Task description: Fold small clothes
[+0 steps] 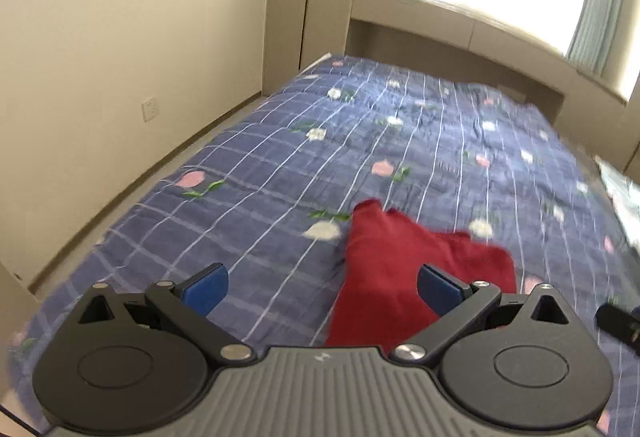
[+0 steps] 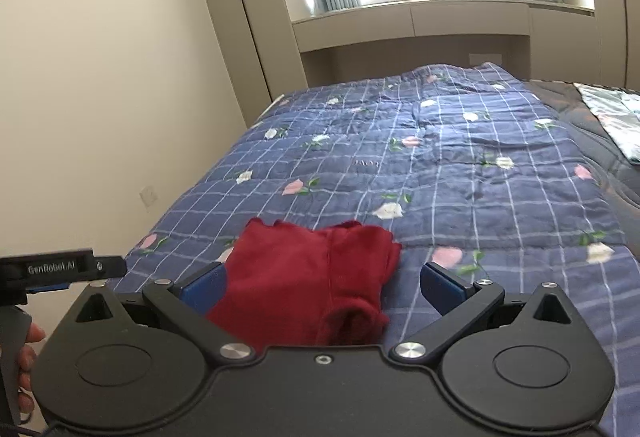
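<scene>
A: Sunlit bedroom, checked quilt: red garment lies bunched near its front edge, both claws, left and right, spread wide, holding nothing.

B: Looks soft, light, floppy; best pinched at two hem corners.

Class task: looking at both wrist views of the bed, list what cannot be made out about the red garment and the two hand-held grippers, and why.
- Red garment, left view: near edge hidden by the open left hand-held gripper; outline blurred.
- Garment's near edge, right view: covered by the open right hand-held gripper.
- Garment type: unclear in both.
- Left view: the right gripper cut off at the right edge.
</scene>
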A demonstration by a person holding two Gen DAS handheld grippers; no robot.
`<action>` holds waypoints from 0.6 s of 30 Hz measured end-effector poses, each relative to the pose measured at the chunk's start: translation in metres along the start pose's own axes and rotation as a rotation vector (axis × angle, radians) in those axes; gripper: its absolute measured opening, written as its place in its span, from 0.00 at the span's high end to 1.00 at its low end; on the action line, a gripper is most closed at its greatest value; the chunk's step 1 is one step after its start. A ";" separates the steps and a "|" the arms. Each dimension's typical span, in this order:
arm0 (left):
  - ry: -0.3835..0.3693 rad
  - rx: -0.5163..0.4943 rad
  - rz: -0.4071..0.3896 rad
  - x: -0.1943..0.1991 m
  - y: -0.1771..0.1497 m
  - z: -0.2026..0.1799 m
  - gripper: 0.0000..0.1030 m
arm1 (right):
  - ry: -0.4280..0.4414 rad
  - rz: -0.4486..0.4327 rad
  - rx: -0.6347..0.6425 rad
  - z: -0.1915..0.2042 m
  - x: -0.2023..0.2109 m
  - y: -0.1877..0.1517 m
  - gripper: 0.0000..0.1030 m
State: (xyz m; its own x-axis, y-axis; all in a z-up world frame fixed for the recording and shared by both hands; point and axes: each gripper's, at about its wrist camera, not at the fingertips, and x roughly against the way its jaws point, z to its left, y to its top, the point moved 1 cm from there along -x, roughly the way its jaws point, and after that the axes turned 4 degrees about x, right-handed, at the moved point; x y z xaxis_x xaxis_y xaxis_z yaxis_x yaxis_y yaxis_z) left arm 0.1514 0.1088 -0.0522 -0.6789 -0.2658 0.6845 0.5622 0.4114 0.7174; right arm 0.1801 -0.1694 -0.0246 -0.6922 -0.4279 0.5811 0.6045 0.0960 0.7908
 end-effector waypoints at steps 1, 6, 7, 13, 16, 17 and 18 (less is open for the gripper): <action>0.015 -0.026 0.007 0.008 -0.001 0.001 0.00 | -0.007 0.007 -0.001 0.004 0.009 -0.002 0.01; -0.005 -0.127 0.037 0.046 -0.009 0.011 0.00 | -0.057 0.008 -0.030 0.019 0.048 -0.014 0.01; -0.012 -0.134 0.042 0.052 -0.011 0.014 0.00 | -0.068 0.009 -0.037 0.023 0.054 -0.017 0.01; -0.009 -0.163 0.089 0.083 -0.028 0.031 0.00 | -0.115 0.074 -0.104 0.044 0.087 -0.038 0.01; -0.019 -0.189 0.130 0.094 -0.036 0.035 0.00 | -0.121 0.099 -0.123 0.053 0.100 -0.051 0.01; -0.027 -0.194 0.131 0.097 -0.037 0.037 0.00 | -0.120 0.112 -0.122 0.056 0.103 -0.055 0.01; -0.034 -0.198 0.128 0.101 -0.039 0.039 0.00 | -0.122 0.123 -0.120 0.059 0.104 -0.058 0.01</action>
State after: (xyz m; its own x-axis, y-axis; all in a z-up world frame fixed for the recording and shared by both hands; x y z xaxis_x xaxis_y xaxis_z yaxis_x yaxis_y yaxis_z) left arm 0.0426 0.1000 -0.0160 -0.6100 -0.1915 0.7689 0.7239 0.2600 0.6390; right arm 0.0499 -0.1670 0.0019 -0.6486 -0.3069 0.6965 0.7248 0.0301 0.6883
